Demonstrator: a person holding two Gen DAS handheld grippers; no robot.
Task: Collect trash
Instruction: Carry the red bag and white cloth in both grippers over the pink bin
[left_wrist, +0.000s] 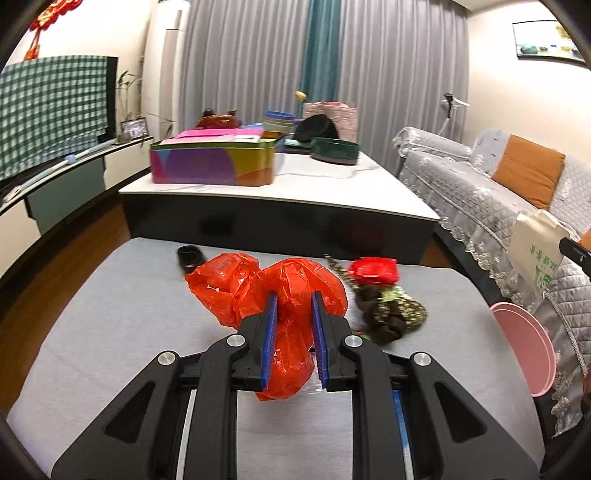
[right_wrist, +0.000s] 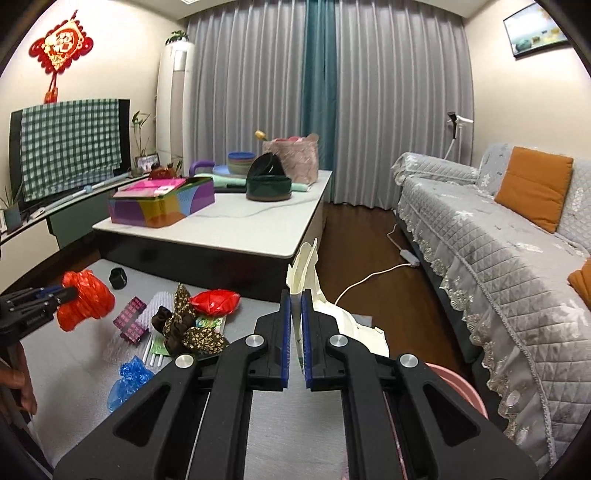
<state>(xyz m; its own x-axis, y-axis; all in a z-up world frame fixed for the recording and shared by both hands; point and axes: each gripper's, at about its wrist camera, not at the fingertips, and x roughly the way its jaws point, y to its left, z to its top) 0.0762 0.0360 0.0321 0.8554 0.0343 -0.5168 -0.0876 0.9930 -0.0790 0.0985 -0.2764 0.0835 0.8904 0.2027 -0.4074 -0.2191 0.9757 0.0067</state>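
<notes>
The left gripper (left_wrist: 293, 314) held a crinkly orange plastic bag (left_wrist: 291, 291) between its blue pads, just above the gray mat (left_wrist: 110, 314). The right gripper (right_wrist: 295, 314) was squeezed shut on the edge of a cream tote bag (right_wrist: 306, 273), which hung over the mat's right edge near a pink bin (left_wrist: 524, 347).

I think the step was to drop the orange bag into the tote. To do it well, the right gripper should hold the tote's mouth open and steady, and the left should let go only when the bag is right over the opening.

More trash lay on the mat: a red wrapper (right_wrist: 214, 301), a blue plastic scrap (right_wrist: 129, 380) and a dark flowery cloth (right_wrist: 188, 328). Behind stood a white coffee table (right_wrist: 221, 229) with a colorful tin box (right_wrist: 162, 203), beside a gray sofa (right_wrist: 498, 251) and gray curtains (right_wrist: 258, 81).
</notes>
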